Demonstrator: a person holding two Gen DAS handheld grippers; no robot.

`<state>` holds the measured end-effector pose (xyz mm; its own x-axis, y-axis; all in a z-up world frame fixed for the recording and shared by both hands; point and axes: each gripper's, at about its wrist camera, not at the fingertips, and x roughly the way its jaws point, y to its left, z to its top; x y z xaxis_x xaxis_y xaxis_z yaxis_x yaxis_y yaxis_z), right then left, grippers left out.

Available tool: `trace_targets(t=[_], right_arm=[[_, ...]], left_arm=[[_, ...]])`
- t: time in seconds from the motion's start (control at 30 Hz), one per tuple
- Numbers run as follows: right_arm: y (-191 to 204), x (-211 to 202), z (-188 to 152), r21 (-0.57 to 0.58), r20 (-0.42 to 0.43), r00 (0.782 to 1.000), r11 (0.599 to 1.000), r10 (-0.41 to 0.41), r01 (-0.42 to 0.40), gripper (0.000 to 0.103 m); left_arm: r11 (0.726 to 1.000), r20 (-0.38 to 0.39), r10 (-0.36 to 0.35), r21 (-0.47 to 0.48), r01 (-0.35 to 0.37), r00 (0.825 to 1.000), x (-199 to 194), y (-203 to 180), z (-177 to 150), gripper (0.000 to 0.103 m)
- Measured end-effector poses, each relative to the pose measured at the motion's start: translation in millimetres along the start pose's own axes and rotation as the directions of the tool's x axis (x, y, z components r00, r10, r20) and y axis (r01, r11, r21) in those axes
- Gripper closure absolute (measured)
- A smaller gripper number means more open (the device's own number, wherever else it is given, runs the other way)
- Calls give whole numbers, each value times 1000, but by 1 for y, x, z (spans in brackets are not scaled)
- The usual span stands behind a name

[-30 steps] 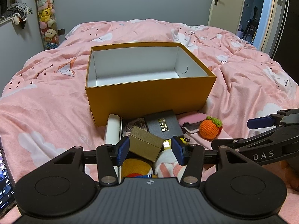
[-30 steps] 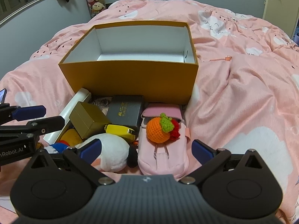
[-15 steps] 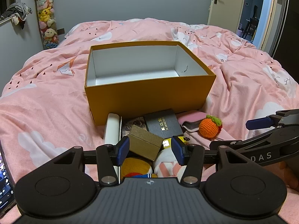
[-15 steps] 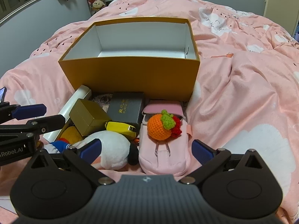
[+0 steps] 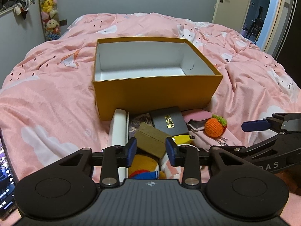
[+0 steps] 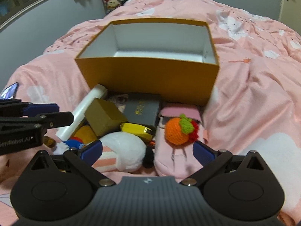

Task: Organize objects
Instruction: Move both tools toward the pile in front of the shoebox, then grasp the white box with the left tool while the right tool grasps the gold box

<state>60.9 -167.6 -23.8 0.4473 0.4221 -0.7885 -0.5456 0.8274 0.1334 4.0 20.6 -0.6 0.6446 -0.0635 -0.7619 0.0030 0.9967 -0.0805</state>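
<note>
An empty orange box (image 5: 156,92) with white inside stands on the pink bed; it also shows in the right wrist view (image 6: 150,71). In front of it lies a pile: a white tube (image 5: 118,130), a small gold box (image 5: 151,139), a black box (image 5: 169,121), a yellow item (image 5: 182,138), a crocheted orange (image 6: 177,131) on a pink pouch (image 6: 176,158), and a white plush (image 6: 124,150). My left gripper (image 5: 151,151) is partly open over the gold box, holding nothing. My right gripper (image 6: 147,151) is wide open above the plush and pouch.
A phone (image 6: 9,92) lies at the left on the pink duvet (image 5: 47,98). Plush toys (image 5: 49,17) hang on the far wall. A door (image 5: 231,1) stands open at the back right.
My right gripper has moved forward and lower toward the pile. My left gripper has stayed over the gold box with little change.
</note>
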Motion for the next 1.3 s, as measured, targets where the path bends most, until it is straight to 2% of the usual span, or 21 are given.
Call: trace_targets(t=[0.1, 0.27, 0.53, 0.67, 0.97, 1.13, 1.2, 1.3], right_arm=[[7, 2, 5, -47, -3, 999, 998, 36, -36, 17], [23, 18, 17, -132, -72, 992, 984, 108, -117, 33], [55, 54, 38, -252, -149, 975, 947, 166, -199, 34], [69, 75, 43, -318, -175, 975, 929, 139, -190, 34], [80, 109, 46, -385, -201, 975, 907, 96, -169, 34], [73, 113, 47, -362, -210, 971, 914, 109, -181, 43], [71, 106, 48, -384, -182, 979, 910, 92, -157, 49], [64, 98, 50, -396, -130, 991, 914, 40, -89, 51]], left_arm=[[1000, -19, 21, -3, -21, 1000, 0, 11, 4, 67], [999, -74, 20, -35, -22, 997, 9, 29, 9, 67], [999, -168, 30, -32, -36, 985, 42, 45, 14, 67], [996, -200, 8, -86, -26, 980, 53, 58, 15, 67], [993, -233, -12, -119, -16, 972, 68, 64, 20, 62], [994, -246, -18, -107, -9, 969, 77, 60, 25, 59], [996, -253, -1, -87, -21, 967, 81, 57, 27, 57], [998, -265, 14, -59, -31, 964, 87, 54, 28, 55]])
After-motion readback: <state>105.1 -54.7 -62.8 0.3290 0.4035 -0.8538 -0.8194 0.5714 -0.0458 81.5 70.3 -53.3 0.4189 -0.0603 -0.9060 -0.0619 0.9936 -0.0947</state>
